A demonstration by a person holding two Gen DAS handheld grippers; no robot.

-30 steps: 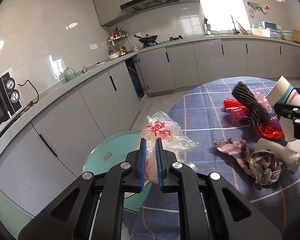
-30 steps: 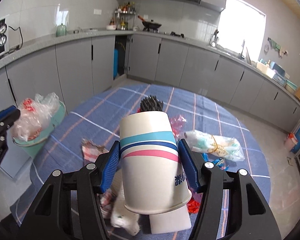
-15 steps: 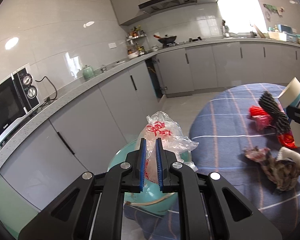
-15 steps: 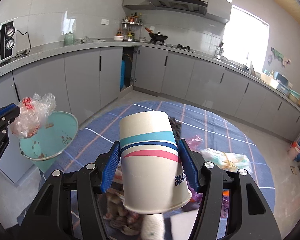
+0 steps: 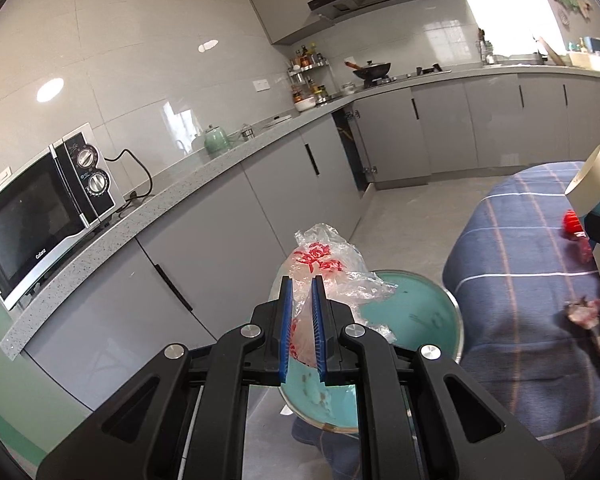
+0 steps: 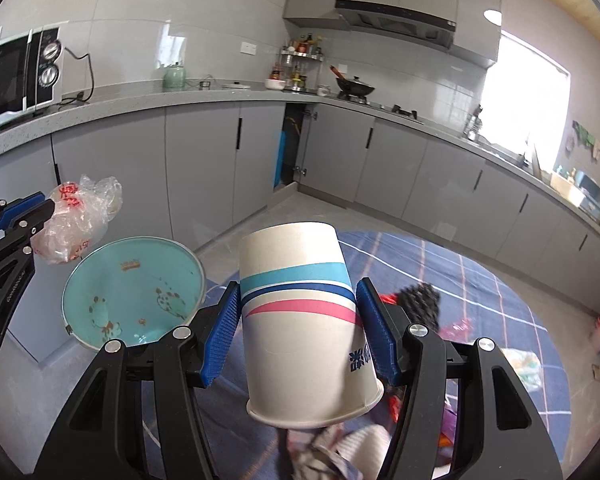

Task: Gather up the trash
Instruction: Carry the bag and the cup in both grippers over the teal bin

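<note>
We saw the round table under a blue checked cloth (image 6: 480, 280) as the largest thing in our reach, with grey kitchen cabinets (image 5: 440, 128) running behind it. Just off the table's left edge stood the round turquoise trash bin with a metal rim (image 6: 134, 292), its mouth open and a few scraps stuck to its inner wall. In the right wrist view our right gripper (image 6: 300, 332) held a white paper cup with blue and pink stripes (image 6: 300, 312). The blue pads (image 6: 223, 332) pressed both sides of the cup, which was upside down, base pointing away and rim toward the camera. It hung above the table's near edge, beside the bin and not over it. Our left gripper (image 5: 301, 312) had its pads nearly together, pinching a crumpled clear plastic bag with red print (image 5: 328, 272). From the right wrist view the bag (image 6: 76, 216) hung above the bin's far left rim. Smaller litter lay on the cloth: a black bristly bundle (image 6: 418, 304), a wrapped clear packet (image 6: 520, 364) near the right edge, and a crumpled checked rag (image 5: 596, 320).
</note>
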